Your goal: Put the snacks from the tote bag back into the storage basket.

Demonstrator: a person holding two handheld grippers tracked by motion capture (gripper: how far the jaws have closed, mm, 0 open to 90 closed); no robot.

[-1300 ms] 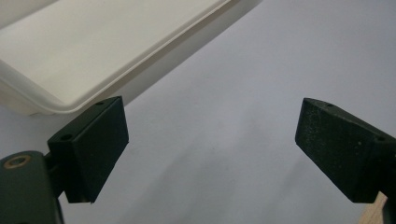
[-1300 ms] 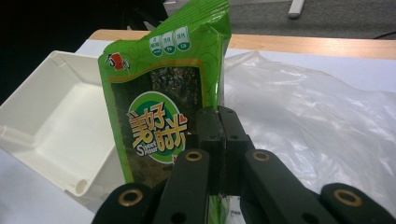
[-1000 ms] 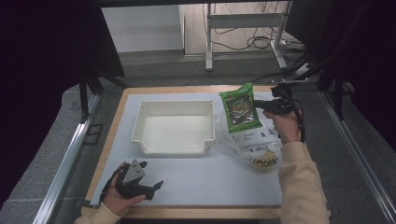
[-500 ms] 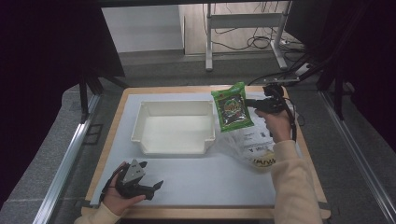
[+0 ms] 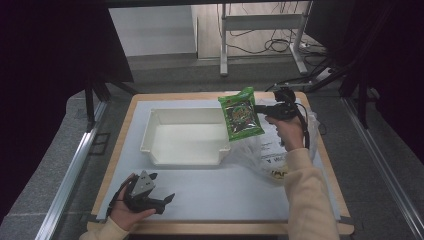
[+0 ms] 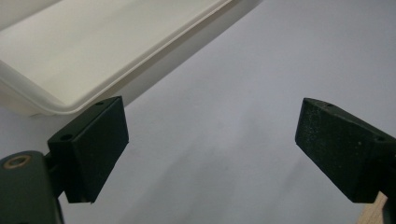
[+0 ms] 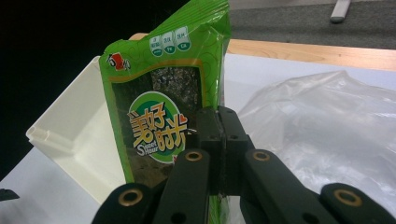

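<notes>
While the left gripper [image 5: 161,201] idles near the counter's [image 5: 210,195] near-left corner, jaws apart w/ nothing between them, the high view has the right gripper [image 5: 263,112] clamped on a green snack packet [image 5: 240,115], held in the air above the white tray's [image 5: 186,156] right end, toward the counter's far-right corner. A crumpled clear plastic bag [image 5: 272,150] lies on the counter just beside the tray, under the person's sleeve.

Left gripper view: both black jaws stand wide over bare counter, tray [image 6: 42,100] rim at upper left.

Right gripper view: the right gripper [image 7: 219,154] is pinched tight on the snack packet [image 7: 159,126] at its side edge, approx. mid-height; packet hangs upright, tray [image 7: 70,135] behind it, plastic bag [image 7: 322,126] at right.

Judging by looks, the packet is light, thin and crinkly, a glossy film that may slip, w/ brittle contents prob. easy to crush. Best hold: the flat sealed margin or top seam, not the filled middle. A one-edge grip lets it swing and twist, so slow moves seem wise.
</notes>
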